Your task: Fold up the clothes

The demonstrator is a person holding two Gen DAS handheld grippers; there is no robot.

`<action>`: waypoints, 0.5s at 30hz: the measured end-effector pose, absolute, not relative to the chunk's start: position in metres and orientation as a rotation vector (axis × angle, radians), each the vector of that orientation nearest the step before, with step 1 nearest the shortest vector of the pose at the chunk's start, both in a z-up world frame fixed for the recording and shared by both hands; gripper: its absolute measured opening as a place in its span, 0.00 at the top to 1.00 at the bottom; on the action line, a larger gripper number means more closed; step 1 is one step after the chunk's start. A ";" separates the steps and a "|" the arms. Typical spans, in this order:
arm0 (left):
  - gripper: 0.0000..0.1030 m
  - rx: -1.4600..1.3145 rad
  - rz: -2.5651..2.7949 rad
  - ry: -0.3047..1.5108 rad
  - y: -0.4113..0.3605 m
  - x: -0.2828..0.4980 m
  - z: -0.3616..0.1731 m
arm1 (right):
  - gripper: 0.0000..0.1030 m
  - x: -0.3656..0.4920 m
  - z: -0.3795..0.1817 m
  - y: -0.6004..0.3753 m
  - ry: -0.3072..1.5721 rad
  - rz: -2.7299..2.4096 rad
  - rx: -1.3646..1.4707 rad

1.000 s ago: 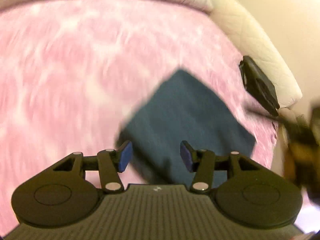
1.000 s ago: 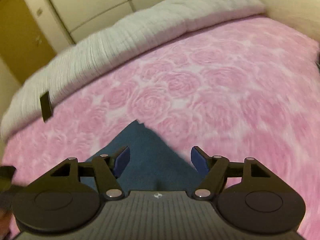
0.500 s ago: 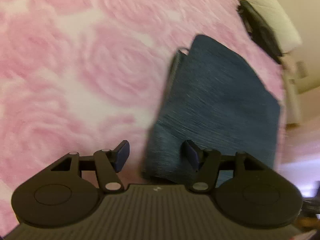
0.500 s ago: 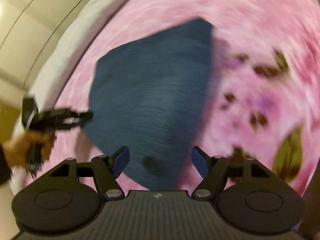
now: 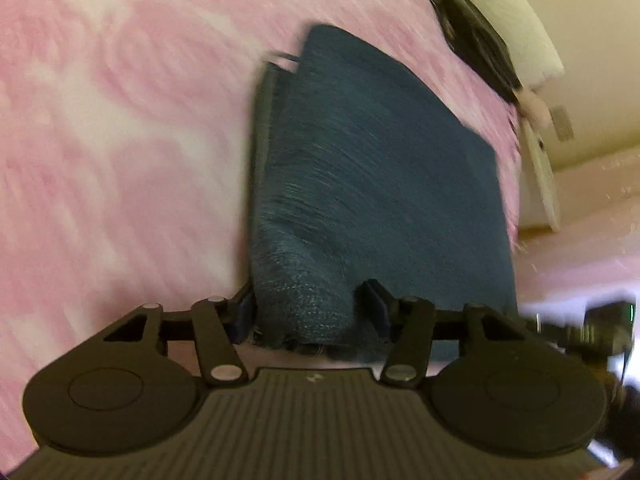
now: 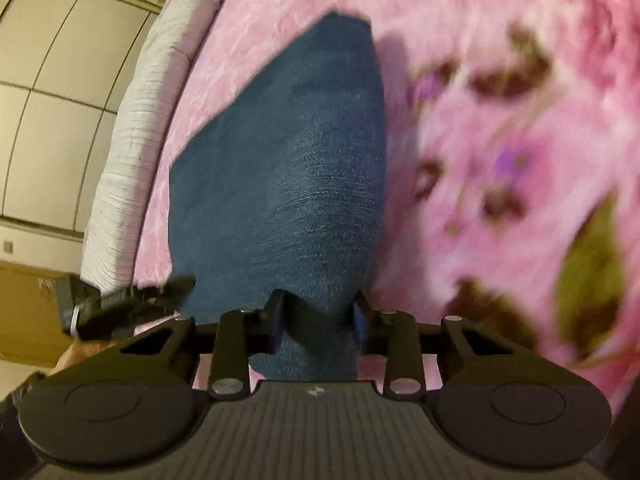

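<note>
**Operator:** State the position of the garment and the condition of both grippers.

**Technician:** The folded blue garment [image 5: 372,184] lies on the pink floral bedspread [image 5: 120,140], its near edge at 6 o'clock in both wrist views. The left gripper [image 5: 310,310] straddles the near left corner. Its jaws are closing, cloth bunched between them, and both pads appear to bear on it. The right gripper [image 6: 318,314] is closing on the near end, the fabric pinched into a ridge between the pads.

**Operator:** Orientation?

**Technician:** In the left view the long axis runs from 6 o'clock toward 12 o'clock, leaning slightly to 1. The layered fold edge faces 9 o'clock. The far corner points at 12 o'clock.

**Operator:** Failure risks?

**Technician:** In my judgement, three.
1. A pinch that takes only the top layers would peel the stack open when lifted.
2. Uneven lifting by the two grippers would skew the fold line.
3. The plush bedspread may be caught with the cloth. Both views are blurred, so this cannot be ruled out.
</note>
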State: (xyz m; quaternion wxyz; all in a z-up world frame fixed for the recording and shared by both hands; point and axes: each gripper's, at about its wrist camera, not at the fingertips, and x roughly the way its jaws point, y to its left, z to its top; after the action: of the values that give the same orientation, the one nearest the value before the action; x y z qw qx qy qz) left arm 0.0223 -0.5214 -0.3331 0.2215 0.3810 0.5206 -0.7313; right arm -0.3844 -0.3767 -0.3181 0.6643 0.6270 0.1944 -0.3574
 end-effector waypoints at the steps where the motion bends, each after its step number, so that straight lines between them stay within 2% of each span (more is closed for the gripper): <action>1: 0.51 1.063 -2.017 1.440 -0.506 0.019 -0.332 | 0.68 -0.393 -0.312 -0.381 0.483 -0.821 1.389; 4: 0.50 1.007 -1.994 1.389 -0.488 0.020 -0.325 | 0.69 -0.412 -0.299 -0.389 0.614 -0.869 1.294; 7: 0.55 0.946 -1.972 1.298 -0.494 0.027 -0.305 | 0.68 -0.417 -0.284 -0.387 0.624 -0.900 1.180; 12: 0.58 0.951 -2.112 0.978 -0.519 0.000 -0.259 | 0.64 -0.388 -0.257 -0.407 0.557 -0.899 0.989; 15: 0.58 0.976 -2.236 0.835 -0.541 -0.038 -0.251 | 0.64 -0.350 -0.260 -0.435 0.578 -0.880 0.859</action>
State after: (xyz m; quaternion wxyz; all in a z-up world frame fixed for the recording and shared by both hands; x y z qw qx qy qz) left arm -0.0380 -0.5409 -0.2510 0.2778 0.3635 0.3110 -0.8331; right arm -0.3504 -0.4352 -0.2602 0.7778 0.3974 0.2675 -0.4069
